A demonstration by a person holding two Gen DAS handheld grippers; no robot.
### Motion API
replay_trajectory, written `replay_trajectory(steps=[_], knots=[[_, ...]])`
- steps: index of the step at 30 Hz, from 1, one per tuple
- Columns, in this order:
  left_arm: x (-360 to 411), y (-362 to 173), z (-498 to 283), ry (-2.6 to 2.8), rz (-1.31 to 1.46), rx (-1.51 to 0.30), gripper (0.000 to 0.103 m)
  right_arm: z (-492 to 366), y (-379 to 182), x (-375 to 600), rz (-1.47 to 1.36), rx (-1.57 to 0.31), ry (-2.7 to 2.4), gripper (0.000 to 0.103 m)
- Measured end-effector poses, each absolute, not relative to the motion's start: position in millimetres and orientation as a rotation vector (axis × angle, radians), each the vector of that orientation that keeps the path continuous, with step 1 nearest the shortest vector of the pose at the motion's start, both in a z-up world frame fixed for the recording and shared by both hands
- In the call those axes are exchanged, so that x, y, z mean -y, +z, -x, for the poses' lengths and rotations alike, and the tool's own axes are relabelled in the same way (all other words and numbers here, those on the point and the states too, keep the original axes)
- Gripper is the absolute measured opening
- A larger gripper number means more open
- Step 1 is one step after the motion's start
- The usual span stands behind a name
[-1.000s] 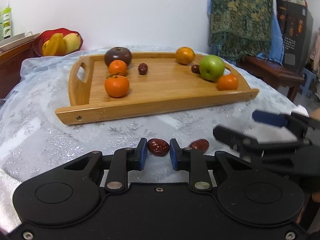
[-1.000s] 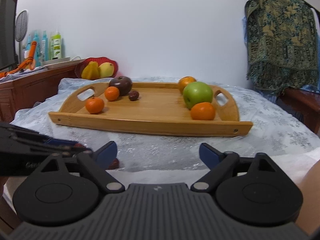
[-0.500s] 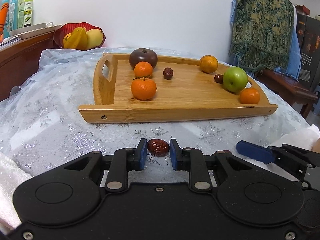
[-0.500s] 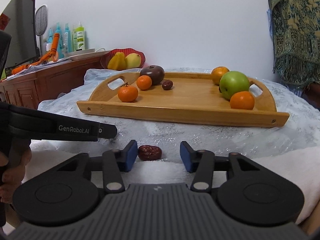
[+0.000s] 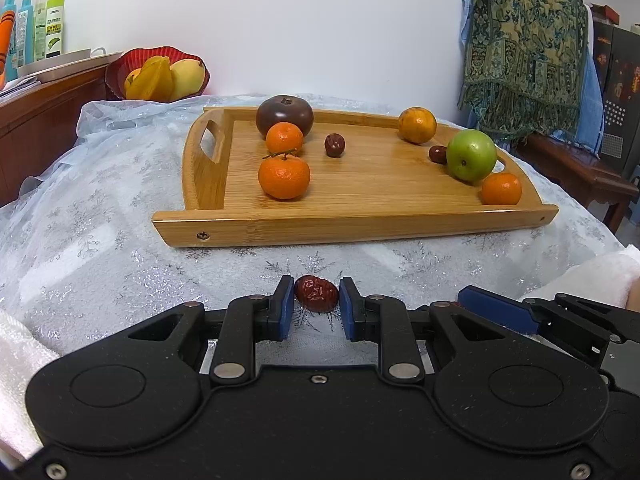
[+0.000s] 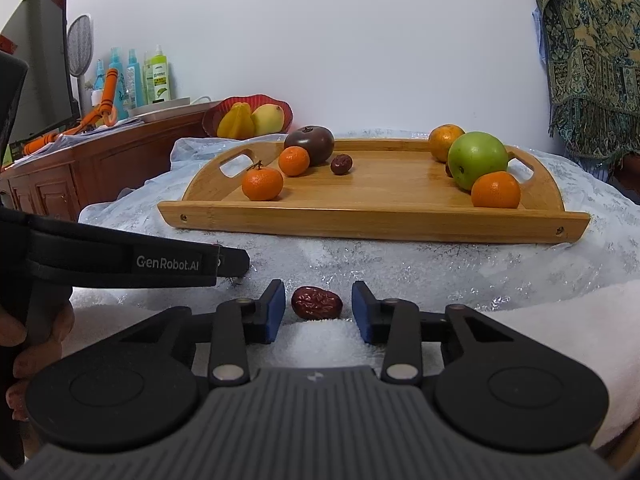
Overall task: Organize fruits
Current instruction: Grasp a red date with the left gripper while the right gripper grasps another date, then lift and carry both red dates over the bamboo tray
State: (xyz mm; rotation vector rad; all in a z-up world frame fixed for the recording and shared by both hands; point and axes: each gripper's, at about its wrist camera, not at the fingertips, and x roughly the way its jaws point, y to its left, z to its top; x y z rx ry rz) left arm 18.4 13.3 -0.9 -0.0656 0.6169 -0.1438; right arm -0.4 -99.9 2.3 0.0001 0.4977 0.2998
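left gripper [image 5: 313, 304]: fingers straddle a date [image 5: 316, 299] at the bench's near edge, not clamped | right gripper [image 6: 319, 307]: parted around another date [image 6: 316, 303] | advice: close gently, lift, clear the tray [image 5: 360, 228] rim

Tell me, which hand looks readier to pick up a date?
Left, probably. Its fingers nearly touch the date between them. The right gripper brackets another date too, but with clear gaps on both sides.
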Motion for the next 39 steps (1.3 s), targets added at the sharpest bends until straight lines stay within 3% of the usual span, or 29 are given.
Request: replay_trajectory(steps=[4, 6, 39], knots=[[-13, -1, -19, -0.139, 0.065, -0.615, 0.023, 0, 2, 98, 0.007, -0.495, 0.295, 0.038], [-12, -1, -20, -0.138, 0.067, -0.615, 0.023, -1, 3, 99, 0.007, -0.492, 0.287, 0.032], [0, 52, -69, -0.206, 0.097, -0.520, 0.023, -51, 54, 132, 0.014, -0.356, 0.199, 0.032]])
